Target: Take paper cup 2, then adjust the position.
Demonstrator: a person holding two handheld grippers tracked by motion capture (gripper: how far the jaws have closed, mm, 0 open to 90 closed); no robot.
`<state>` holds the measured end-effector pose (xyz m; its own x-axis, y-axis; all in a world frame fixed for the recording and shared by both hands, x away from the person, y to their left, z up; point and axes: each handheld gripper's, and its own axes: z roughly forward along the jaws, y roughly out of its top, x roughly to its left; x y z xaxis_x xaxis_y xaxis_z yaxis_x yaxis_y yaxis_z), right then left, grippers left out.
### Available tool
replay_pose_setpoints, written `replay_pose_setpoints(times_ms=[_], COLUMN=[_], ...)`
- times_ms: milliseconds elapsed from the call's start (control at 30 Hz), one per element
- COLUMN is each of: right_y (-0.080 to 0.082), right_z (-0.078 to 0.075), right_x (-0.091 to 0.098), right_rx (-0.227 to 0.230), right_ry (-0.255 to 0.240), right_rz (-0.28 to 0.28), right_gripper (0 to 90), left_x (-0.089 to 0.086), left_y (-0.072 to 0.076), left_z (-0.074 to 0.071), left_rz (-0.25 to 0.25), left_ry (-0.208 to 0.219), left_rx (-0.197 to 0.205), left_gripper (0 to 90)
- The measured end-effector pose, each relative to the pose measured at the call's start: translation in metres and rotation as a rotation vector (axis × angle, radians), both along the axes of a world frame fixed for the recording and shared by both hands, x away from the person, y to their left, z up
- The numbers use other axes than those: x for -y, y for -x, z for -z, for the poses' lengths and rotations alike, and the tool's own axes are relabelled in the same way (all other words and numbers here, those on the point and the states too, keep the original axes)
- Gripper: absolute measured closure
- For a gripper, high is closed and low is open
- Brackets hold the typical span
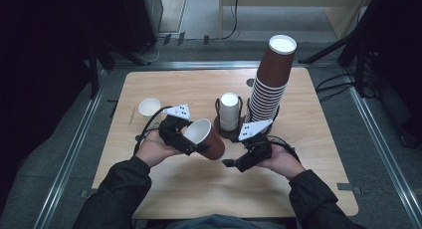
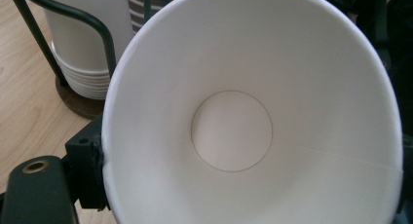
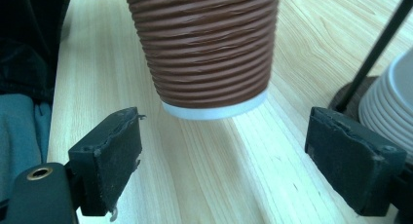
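Note:
My left gripper [image 1: 195, 145] is shut on a brown ribbed paper cup [image 1: 208, 138] and holds it tilted above the table, mouth toward the camera. In the left gripper view the cup's white inside [image 2: 234, 131] sits between the jaws, with one pad [image 2: 90, 158] pressed against its rim. My right gripper [image 1: 233, 163] stands open just right of the cup. Seen from the right gripper view, the cup's ribbed wall and white base [image 3: 209, 53] hang beyond my open right gripper [image 3: 234, 156], not touching either pad.
A tall leaning stack of brown cups [image 1: 271, 84] stands behind the right hand. A stack of white cups [image 1: 229, 112] sits in a dark wire holder [image 2: 73, 19] at mid-table. A single small white cup [image 1: 149, 107] stands at the left. The wooden table [image 1: 199, 184] has bare room at the front.

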<state>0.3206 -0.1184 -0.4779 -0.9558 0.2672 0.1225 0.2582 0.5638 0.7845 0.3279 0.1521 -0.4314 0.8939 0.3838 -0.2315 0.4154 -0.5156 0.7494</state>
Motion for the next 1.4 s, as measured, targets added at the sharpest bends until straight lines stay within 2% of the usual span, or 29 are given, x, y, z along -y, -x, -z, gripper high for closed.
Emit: replay_pose_setpoints(times_ms=[100,300,433,533,833,1100,1267,1400], right_y=[0.001,0.001,-0.001,-0.004,-0.002,0.0,0.0,0.0], right_z=[-0.002,-0.004,-0.004,-0.004,-0.006,-0.007,-0.008,-0.008], right_x=[0.004,0.009,0.011,0.015,0.021,0.029,0.033,0.033], right_rx=[-0.021,-0.021,-0.023,-0.03,-0.014,-0.018,-0.007,0.006], right_ry=[0.002,0.019,0.04,0.036,0.04,0.037,0.023,0.033], right_rz=[0.021,0.066,0.134,0.163,0.204,0.242,0.232,0.217], right_gripper=[13.6,13.7,13.9,14.0,14.2,14.3,14.3,14.3], left_x=[0.001,0.003,0.005,0.007,0.008,-0.002,-0.012,-0.019], left_y=[0.0,0.001,0.002,0.002,0.003,0.004,0.005,0.006], left_z=[0.001,0.003,0.003,0.004,0.008,0.012,0.012,0.014], left_rz=[0.002,0.007,0.011,0.018,0.025,0.0,-0.018,-0.022], left_ry=[-0.011,-0.041,-0.056,-0.069,-0.136,-0.161,-0.168,-0.167], left_rx=[0.0,0.007,0.01,0.014,0.024,0.016,0.013,0.002], left_gripper=[10.4,10.3,10.3,10.3,10.0,9.8,9.6,9.4])
